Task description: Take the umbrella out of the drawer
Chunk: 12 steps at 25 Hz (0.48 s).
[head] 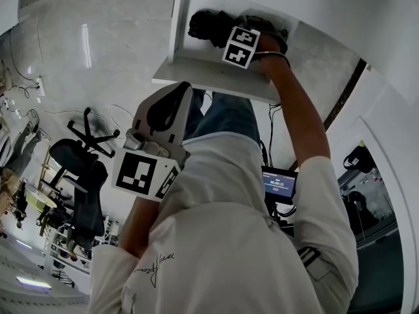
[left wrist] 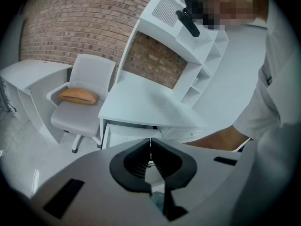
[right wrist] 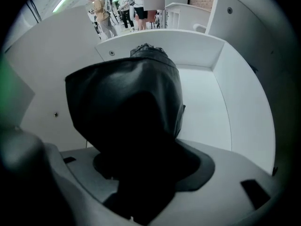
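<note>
The right arm (head: 300,120) reaches straight out from the body, bare from the elbow down, with a white sleeve above. At its end the right gripper (head: 226,36) is down inside the white drawer (head: 196,70), its marker cube facing up. The black umbrella (head: 204,25) lies in the drawer, just ahead of the cube. In the right gripper view its folded black fabric fills the space between the jaws, which are pinched on it. The fabric hides the jaw tips themselves. The drawer's bare white floor and side walls show around and behind it.

The left gripper (head: 175,103) is held close to the chest with the arm bent, well back from the drawer and tips pointing toward it. In the left gripper view its jaws are pressed together along a thin line, with nothing between them.

That view also shows a white desk (left wrist: 146,105) with shelves rising behind it. A white chair (left wrist: 82,112) stands just beside the desk, an orange cushion (left wrist: 78,95) on its seat, against a brick wall (left wrist: 70,27).

The floor (head: 98,51) in the head view is pale grey and glossy. Black office chairs (head: 82,175) stand at the left. A small lit screen (head: 278,183) sits beside the person's right side. Several people (right wrist: 101,8) stand far beyond the drawer's rim in the right gripper view.
</note>
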Motion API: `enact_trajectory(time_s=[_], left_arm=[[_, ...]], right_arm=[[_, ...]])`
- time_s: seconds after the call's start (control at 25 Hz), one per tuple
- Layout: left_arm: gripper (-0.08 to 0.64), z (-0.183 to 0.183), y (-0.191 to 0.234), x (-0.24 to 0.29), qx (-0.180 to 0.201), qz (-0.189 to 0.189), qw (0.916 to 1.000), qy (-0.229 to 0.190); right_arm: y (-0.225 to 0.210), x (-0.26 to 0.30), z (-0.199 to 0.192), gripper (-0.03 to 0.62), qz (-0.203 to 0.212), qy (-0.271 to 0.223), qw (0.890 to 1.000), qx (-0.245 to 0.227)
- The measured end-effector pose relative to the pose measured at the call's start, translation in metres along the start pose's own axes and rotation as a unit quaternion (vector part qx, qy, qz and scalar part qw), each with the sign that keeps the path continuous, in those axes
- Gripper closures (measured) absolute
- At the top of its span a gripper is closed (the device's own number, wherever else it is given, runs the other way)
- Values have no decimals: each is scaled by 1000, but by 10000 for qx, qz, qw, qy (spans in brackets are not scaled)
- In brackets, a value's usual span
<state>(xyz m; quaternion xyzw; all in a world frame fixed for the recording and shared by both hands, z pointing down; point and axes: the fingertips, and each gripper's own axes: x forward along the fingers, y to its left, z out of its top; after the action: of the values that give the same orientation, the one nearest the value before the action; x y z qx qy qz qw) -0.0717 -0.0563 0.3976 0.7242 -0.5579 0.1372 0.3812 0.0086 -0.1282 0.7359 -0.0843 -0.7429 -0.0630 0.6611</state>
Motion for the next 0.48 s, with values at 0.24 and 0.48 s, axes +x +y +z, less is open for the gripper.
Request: enact_trajectory(time_s=[0.24, 0.48], left_arm=[[541, 8, 1, -6, 28, 38, 9999, -150], [543, 13, 4, -15, 13, 75, 9996, -287]], right_arm=[[0, -2, -2, 345, -4, 58, 10000, 70], [9, -7, 2, 347, 226, 89, 9991, 342]])
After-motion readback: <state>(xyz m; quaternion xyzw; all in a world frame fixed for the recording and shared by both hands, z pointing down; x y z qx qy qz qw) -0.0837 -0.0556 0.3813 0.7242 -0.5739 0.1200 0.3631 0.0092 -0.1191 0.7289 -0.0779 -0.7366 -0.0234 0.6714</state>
